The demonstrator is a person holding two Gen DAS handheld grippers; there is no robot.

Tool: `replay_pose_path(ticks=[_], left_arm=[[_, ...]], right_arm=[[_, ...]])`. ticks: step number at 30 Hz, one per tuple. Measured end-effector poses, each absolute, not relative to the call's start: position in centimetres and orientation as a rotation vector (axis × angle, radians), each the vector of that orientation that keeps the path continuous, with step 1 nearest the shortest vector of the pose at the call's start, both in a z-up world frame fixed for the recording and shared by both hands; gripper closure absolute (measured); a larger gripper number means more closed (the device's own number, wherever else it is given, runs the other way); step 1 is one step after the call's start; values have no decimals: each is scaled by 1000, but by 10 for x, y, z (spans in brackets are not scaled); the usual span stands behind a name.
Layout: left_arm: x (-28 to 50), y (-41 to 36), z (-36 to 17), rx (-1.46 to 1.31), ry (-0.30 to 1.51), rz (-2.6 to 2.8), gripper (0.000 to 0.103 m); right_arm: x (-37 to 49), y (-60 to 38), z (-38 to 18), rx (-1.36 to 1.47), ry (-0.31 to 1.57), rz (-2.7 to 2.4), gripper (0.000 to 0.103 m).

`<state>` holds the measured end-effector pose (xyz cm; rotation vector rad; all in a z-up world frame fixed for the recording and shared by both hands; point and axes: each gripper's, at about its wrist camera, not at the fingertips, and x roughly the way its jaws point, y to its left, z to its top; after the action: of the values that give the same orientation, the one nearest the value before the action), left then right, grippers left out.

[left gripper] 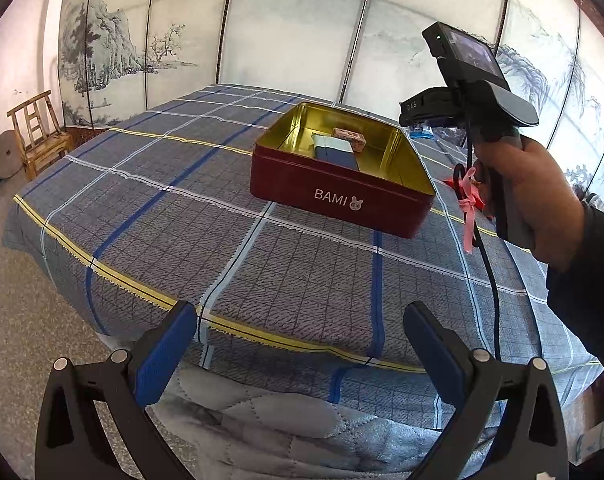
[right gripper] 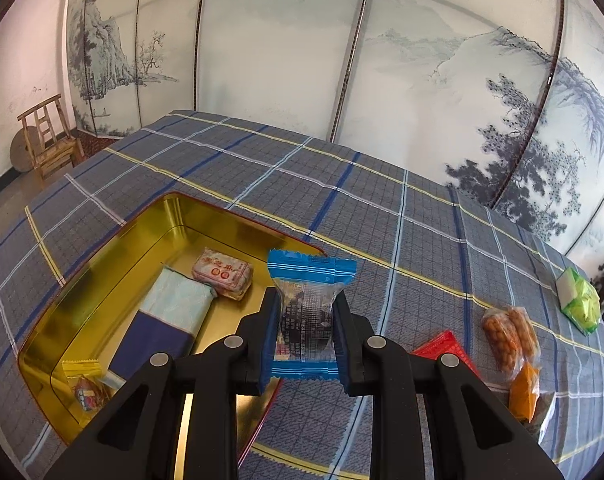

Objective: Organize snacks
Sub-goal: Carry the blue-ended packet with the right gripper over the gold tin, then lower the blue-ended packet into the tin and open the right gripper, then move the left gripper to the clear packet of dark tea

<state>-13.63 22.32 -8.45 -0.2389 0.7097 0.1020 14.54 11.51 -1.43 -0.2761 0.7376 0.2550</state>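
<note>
The right gripper (right gripper: 304, 334) has its fingers clenched on a clear snack packet with blue crimped ends (right gripper: 307, 316). The packet stands upright between the fingers, its long axis running up and down. Just to the left of the fingers and below them lies the open gold-lined tin (right gripper: 102, 264), its near right rim under the packet, so the drop point lies leftward and down. Inside the tin, farther left, are a pale and navy packet (right gripper: 170, 320), a pink wrapped block (right gripper: 222, 274) and a small yellow packet (right gripper: 86, 384). To the right, on the checked bed (right gripper: 402, 220), wait a peanut packet (right gripper: 510, 336), a red packet (right gripper: 446, 346) and a green packet (right gripper: 580, 304). The right hand is nearer the tin. The left gripper (left gripper: 300, 344) hangs back at the bed's edge, fingers spread and holding nothing.
</note>
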Motion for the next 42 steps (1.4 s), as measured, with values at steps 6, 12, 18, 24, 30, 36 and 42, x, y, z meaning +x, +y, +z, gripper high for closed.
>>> replay_pose_path(ticks=[6,12,18,24,30,36,42], left_arm=[[-136,225,-86,-247,718,106,1],[-136,226,-87,-245,719,107,1],[-136,223,-87,-232,724,109,1],[-137,226,-87,-239,723,120,1],[-137,229,-89,-242,729,128,1],[-138,225,-84,-218,722,128,1],[-127,206,-78,-150,740,85,1]], right_arm=[[141,125,-23,-291,753,275,77],[140,132,-36,-302,787,301,76],[141,132,-42,-275,807,350,76],[140,135,-51,-261,837,394,76],[135,125,-45,-201,825,416,73],[122,79,-18,-79,753,456,47],[117,-39,-12,-12,657,308,27]])
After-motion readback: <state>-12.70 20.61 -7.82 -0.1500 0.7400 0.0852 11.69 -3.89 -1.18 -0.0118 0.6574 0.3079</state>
